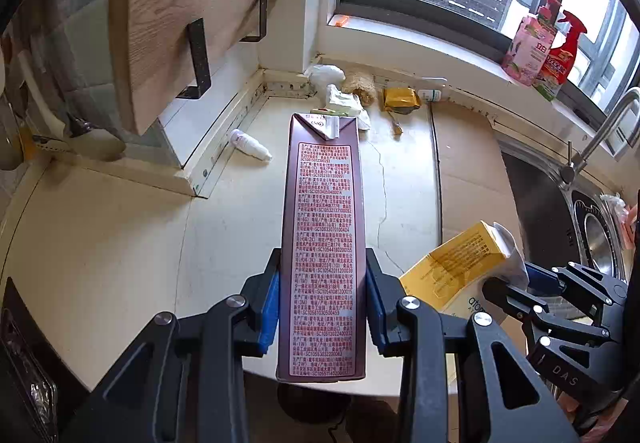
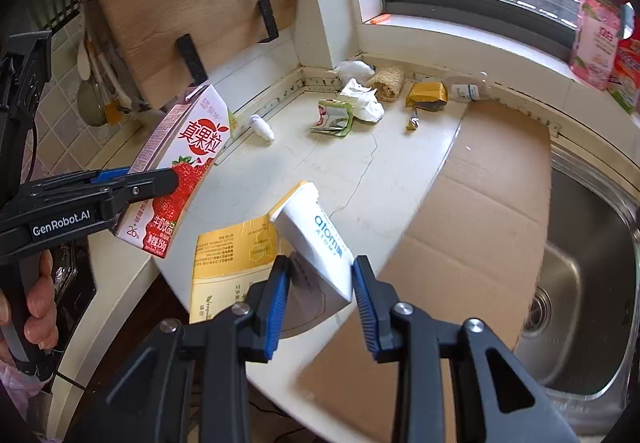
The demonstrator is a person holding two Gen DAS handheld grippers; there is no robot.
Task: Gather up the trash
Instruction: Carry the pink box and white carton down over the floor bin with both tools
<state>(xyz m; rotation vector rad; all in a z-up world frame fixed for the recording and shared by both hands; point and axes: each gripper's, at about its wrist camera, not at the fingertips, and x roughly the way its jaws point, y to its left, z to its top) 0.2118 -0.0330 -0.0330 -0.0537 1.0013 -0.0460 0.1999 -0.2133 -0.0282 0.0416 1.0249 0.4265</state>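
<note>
The left gripper [image 1: 322, 295] was clenched on a strawberry milk carton [image 1: 322, 243], its blue fingers [image 1: 270, 307] pressing the two narrow sides near the bottom end, so that the carton was lifted clear of the bench [image 1: 120, 263] and pointed away toward twelve o'clock. The right gripper [image 2: 320, 291] grasped the flat tail of a white toothpaste tube [image 2: 316, 235], with the cap end aimed at about eleven o'clock; the tube hung over a yellow box [image 2: 228, 247] that lay at the edge of the bench. I judged that both pieces were held by their ends because this leaves the long bodies free to be dropped into a bin, which I could not see. More trash waited in the far corner under the window: a small white bottle [image 2: 262, 127] at about eleven o'clock, a torn green packet [image 2: 334, 117], crumpled white wrapping [image 2: 364, 103] and a yellow pouch [image 2: 426, 93] toward one o'clock. A sheet of cardboard [image 2: 480, 203] covered the bench beside the sink [image 2: 580, 283] at three o'clock.
</note>
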